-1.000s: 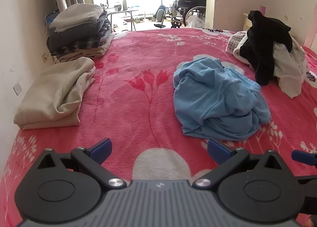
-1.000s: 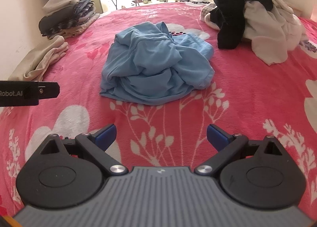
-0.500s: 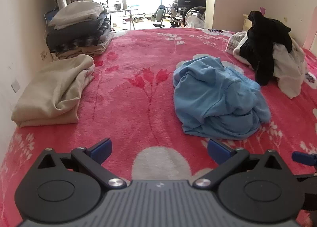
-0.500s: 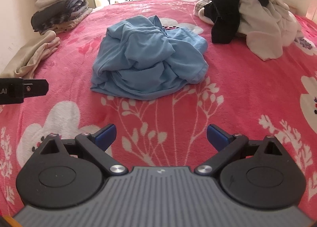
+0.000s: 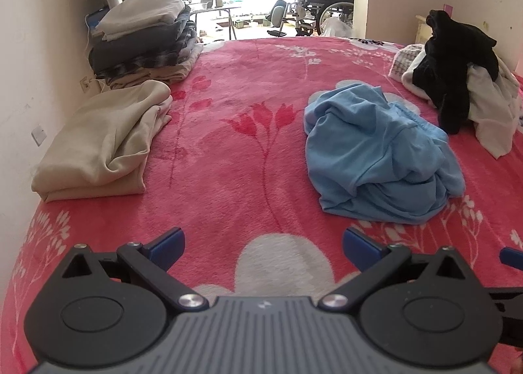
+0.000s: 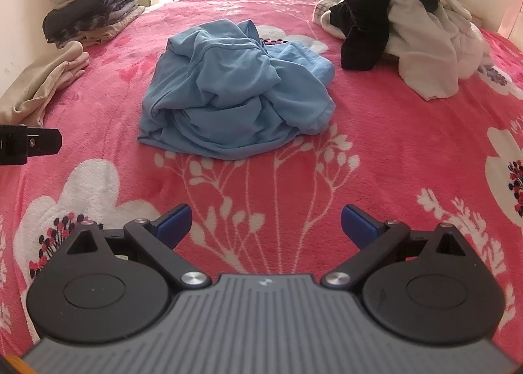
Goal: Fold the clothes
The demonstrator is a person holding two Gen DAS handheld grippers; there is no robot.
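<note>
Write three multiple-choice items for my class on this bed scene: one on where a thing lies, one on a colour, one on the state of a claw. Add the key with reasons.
1. Where does the folded beige garment lie?
A. by the left wall, before the stack
B. on top of the black garment
C. under the blue garment

2. What colour is the crumpled garment in the middle of the blanket?
A. green
B. light blue
C. yellow

3. How are the right claw and left claw?
A. both shut on cloth
B. both open and empty
C. one holds a sock

Key: 1 A, it lies beside the wall, nearer than the stack. 2 B, the middle heap is light blue. 3 B, each claw's jaws stand wide apart over bare blanket.
</note>
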